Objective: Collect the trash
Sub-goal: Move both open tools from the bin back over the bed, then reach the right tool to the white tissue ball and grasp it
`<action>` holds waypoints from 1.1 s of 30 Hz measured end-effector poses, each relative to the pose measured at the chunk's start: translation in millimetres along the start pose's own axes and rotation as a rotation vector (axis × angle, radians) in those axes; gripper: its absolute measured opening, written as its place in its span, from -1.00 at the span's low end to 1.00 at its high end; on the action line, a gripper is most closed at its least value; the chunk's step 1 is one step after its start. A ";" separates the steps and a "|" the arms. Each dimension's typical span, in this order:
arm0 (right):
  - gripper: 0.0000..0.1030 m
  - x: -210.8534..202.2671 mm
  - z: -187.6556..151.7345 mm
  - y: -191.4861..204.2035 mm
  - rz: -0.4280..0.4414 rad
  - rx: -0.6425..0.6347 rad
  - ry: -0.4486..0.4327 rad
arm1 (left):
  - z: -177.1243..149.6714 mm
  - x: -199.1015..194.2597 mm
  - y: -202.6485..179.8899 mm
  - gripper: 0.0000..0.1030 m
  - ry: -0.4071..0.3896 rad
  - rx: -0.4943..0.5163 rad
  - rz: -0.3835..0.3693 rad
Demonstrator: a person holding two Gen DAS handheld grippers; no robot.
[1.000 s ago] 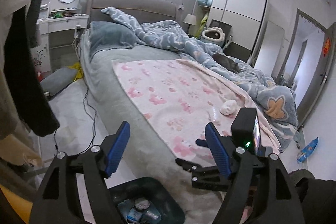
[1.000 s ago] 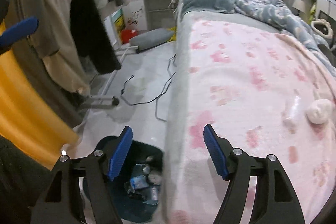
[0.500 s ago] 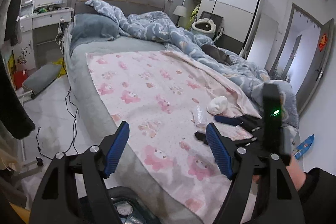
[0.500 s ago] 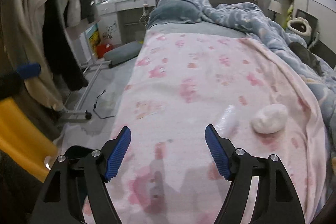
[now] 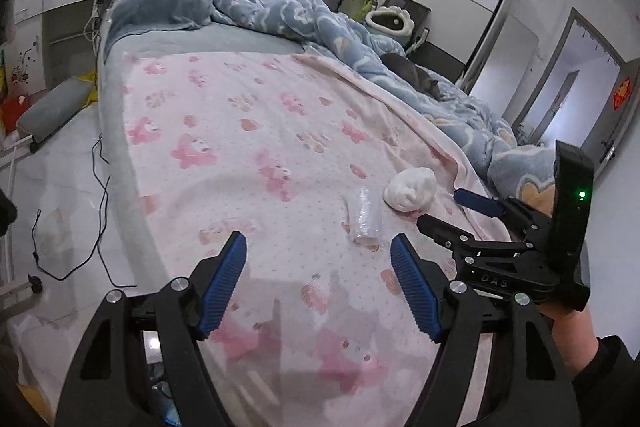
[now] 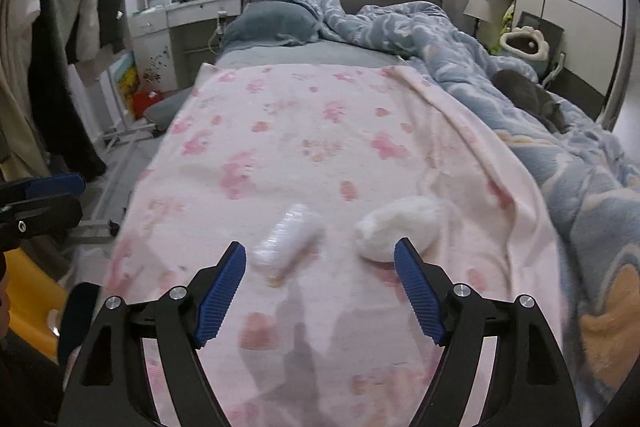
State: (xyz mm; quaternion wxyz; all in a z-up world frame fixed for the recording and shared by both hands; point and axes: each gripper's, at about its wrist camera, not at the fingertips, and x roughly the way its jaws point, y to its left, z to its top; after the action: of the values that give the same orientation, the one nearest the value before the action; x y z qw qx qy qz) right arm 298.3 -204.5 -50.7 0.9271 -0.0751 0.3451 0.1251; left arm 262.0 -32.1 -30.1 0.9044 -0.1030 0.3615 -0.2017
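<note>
Bed, pink blanket [image 6: 280, 131]: two pieces of trash lie side by side on it, apart from each other.

Left gripper [image 5: 320, 283]: hangs over the blanket, tilted downward, jaws spread wide, nothing between the blue pads, touching nothing. The crumpled plastic bottle [image 5: 364, 213] lies just ahead of its right finger; the white wad [image 5: 410, 189] lies farther right.

Plastic bottle [image 6: 288, 241]: clear, crushed, on its side, near the left finger of the right gripper.

White wad [image 6: 394, 229]: a soft crumpled ball, just right of the bottle, right by the right finger's tip.

Right gripper [image 6: 320, 281]: held over the blanket short of both items, jaws wide and opening further, empty, no contact with either piece.

Blue quilt [image 6: 560, 147]: bunched along the right.
</note>
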 end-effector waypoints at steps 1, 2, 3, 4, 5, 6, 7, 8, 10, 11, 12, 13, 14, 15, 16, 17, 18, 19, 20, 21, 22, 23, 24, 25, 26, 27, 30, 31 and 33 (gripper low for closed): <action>0.51 2.1 -0.2 -4.1 -0.009 -0.009 0.005 | 1.4 8.7 -3.2 0.48 0.009 0.003 -0.003; 0.51 3.5 0.1 -7.1 -0.015 -0.016 0.007 | 2.3 14.3 -5.4 0.48 0.014 0.004 -0.005; 0.51 4.9 0.8 -10.0 -0.023 -0.022 0.008 | 3.0 19.2 -7.3 0.48 0.019 0.005 -0.008; 0.52 6.3 1.1 -13.9 -0.035 -0.028 0.010 | 4.1 25.5 -9.9 0.48 0.024 0.007 -0.012; 0.52 7.3 1.4 -17.5 -0.043 -0.029 0.011 | 4.9 31.6 -12.6 0.48 0.029 0.010 -0.016; 0.52 8.1 1.8 -20.5 -0.045 -0.026 0.012 | 5.8 36.5 -14.7 0.48 0.033 0.013 -0.019; 0.52 9.2 2.5 -25.2 -0.040 -0.014 0.012 | 6.5 43.8 -17.9 0.48 0.040 0.019 -0.020; 0.53 10.7 2.8 -28.5 -0.036 -0.005 0.014 | 7.0 47.6 -18.8 0.48 0.044 0.019 -0.021; 0.53 16.0 4.2 -33.4 -0.031 0.001 0.021 | 7.5 57.8 -20.1 0.47 0.059 0.016 -0.030; 0.53 19.2 4.8 -34.4 -0.032 -0.002 0.026 | 7.6 63.7 -21.3 0.47 0.068 0.019 -0.032; 0.53 24.1 5.1 -37.1 -0.031 -0.005 0.035 | 7.5 68.1 -22.9 0.47 0.075 0.025 -0.032; 0.53 26.5 5.3 -38.0 -0.030 -0.006 0.039 | 7.3 73.3 -24.8 0.47 0.084 0.035 -0.034; 0.53 29.8 5.4 -39.8 -0.029 -0.008 0.045 | 7.2 79.6 -26.3 0.47 0.098 0.046 -0.037; 0.53 34.4 4.9 -43.4 -0.028 -0.007 0.054 | 7.2 85.0 -27.1 0.47 0.112 0.052 -0.043; 0.53 36.0 4.0 -43.9 -0.029 -0.006 0.059 | 7.0 91.0 -27.7 0.45 0.124 0.060 -0.048; 0.53 39.3 2.9 -46.2 -0.029 -0.001 0.070 | 6.8 97.0 -27.6 0.43 0.132 0.067 -0.043; 0.53 41.7 2.0 -48.2 -0.028 0.005 0.079 | 7.1 100.2 -27.6 0.42 0.137 0.069 -0.044; 0.53 44.7 1.3 -50.9 -0.023 0.011 0.089 | 7.5 106.7 -26.9 0.38 0.146 0.069 -0.049; 0.53 46.5 1.0 -52.5 -0.022 0.013 0.093 | 8.2 110.8 -27.0 0.35 0.150 0.066 -0.051; 0.53 47.8 0.7 -53.3 -0.021 0.013 0.096 | 8.7 115.1 -26.4 0.33 0.155 0.063 -0.054; 0.53 49.3 0.5 -54.6 -0.017 0.012 0.098 | 9.0 119.8 -25.7 0.28 0.161 0.056 -0.057; 0.54 50.7 0.4 -55.5 -0.016 0.008 0.099 | 9.8 124.9 -25.2 0.20 0.166 0.046 -0.068; 0.54 52.0 0.2 -56.0 -0.016 0.001 0.097 | 10.2 127.7 -25.0 0.18 0.170 0.038 -0.082; 0.54 53.0 -0.2 -56.2 -0.014 -0.003 0.097 | 10.6 130.8 -25.2 0.16 0.173 0.030 -0.096; 0.54 54.6 -0.5 -56.1 -0.011 -0.010 0.097 | 11.0 133.4 -26.2 0.15 0.175 0.029 -0.102; 0.55 55.8 -0.6 -56.1 -0.010 -0.014 0.097 | 11.8 135.4 -27.5 0.13 0.177 0.033 -0.105; 0.55 60.7 0.4 -55.3 -0.015 -0.034 0.100 | 12.0 143.8 -27.4 -0.01 0.196 0.033 -0.109; 0.55 63.1 0.6 -55.2 -0.024 -0.040 0.104 | 12.0 146.2 -26.7 -0.10 0.202 0.028 -0.117; 0.55 67.3 1.3 -55.4 -0.036 -0.045 0.111 | 11.3 150.5 -26.6 -0.27 0.210 0.029 -0.137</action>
State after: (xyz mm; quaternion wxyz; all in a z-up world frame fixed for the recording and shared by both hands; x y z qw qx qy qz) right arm 364.0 -245.2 -91.1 0.9067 -0.1088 0.3920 0.1117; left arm 361.0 -121.6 -105.3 0.8473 -0.0927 0.4432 -0.2777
